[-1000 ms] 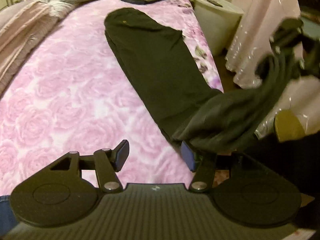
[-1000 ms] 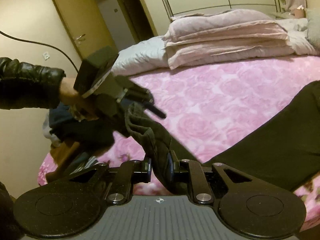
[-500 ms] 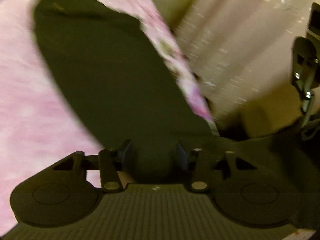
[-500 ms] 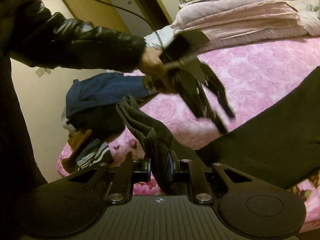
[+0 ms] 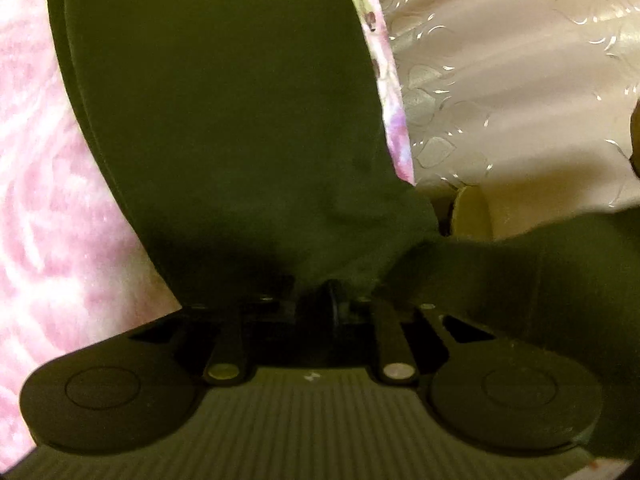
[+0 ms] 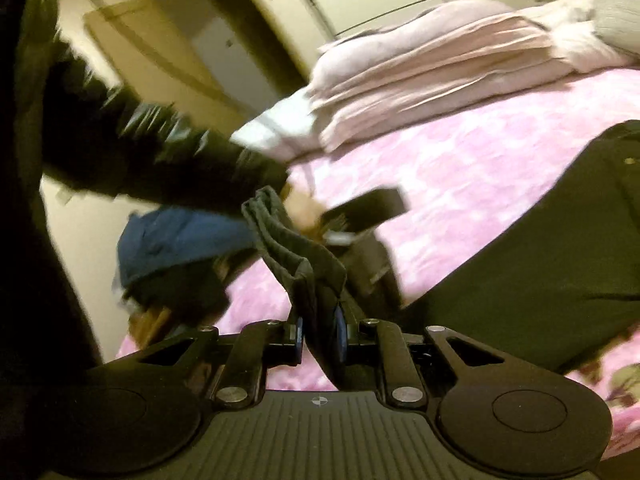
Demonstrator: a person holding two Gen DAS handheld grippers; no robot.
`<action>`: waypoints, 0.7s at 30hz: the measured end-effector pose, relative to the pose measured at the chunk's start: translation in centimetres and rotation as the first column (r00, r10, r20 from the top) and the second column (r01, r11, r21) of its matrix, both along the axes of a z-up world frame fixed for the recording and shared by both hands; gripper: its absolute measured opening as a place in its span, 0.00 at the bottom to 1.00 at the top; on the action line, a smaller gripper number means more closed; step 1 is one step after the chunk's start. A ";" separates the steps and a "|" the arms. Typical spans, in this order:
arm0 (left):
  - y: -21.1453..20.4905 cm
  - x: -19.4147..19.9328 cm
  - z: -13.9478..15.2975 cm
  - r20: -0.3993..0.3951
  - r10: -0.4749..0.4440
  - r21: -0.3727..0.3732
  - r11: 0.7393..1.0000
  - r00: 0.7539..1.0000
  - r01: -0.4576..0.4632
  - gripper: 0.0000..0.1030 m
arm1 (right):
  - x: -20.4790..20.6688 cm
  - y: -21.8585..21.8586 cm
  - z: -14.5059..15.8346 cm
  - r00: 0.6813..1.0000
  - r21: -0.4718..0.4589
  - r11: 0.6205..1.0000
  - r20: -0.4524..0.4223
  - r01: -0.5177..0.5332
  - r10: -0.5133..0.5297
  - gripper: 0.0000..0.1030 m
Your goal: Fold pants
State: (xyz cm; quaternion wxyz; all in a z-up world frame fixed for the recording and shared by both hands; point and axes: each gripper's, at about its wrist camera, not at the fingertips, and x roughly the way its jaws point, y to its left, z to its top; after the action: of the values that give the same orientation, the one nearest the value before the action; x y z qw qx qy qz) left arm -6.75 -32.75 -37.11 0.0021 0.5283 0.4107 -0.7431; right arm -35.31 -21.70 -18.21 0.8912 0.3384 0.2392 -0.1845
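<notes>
Clamped on the dark pants: left gripper, jaws just closed, and right gripper. Spread across pink rose bedspread; curtain beside bed. Left gripper a second ago empty.

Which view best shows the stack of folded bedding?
The right wrist view: the bedding lies piled at the far side of the bed, in plain sight though blurred. The left wrist view shows none of it, only pants and bedcover.
</notes>
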 end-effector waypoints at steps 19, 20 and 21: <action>-9.5 6.6 9.3 -0.172 0.518 -0.228 0.807 0.838 -0.545 0.20 | -7.9 -22.1 -11.2 0.966 0.237 0.937 -0.104 0.257 -0.238 0.12; -9.3 5.7 9.4 -0.182 0.503 -0.227 0.815 0.845 -0.534 0.20 | -8.1 -22.9 -12.3 0.962 0.246 0.931 -0.117 0.268 -0.246 0.12; -8.7 4.6 9.0 -0.191 0.484 -0.228 0.825 0.854 -0.518 0.21 | -8.4 -23.7 -13.4 0.960 0.262 0.925 -0.127 0.276 -0.250 0.12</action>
State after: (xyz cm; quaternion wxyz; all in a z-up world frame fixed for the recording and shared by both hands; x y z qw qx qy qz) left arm -2.18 -41.43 -28.15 0.2439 0.3489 0.4288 -0.7968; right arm -43.67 -45.41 -31.60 0.7904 0.4801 0.2553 -0.2823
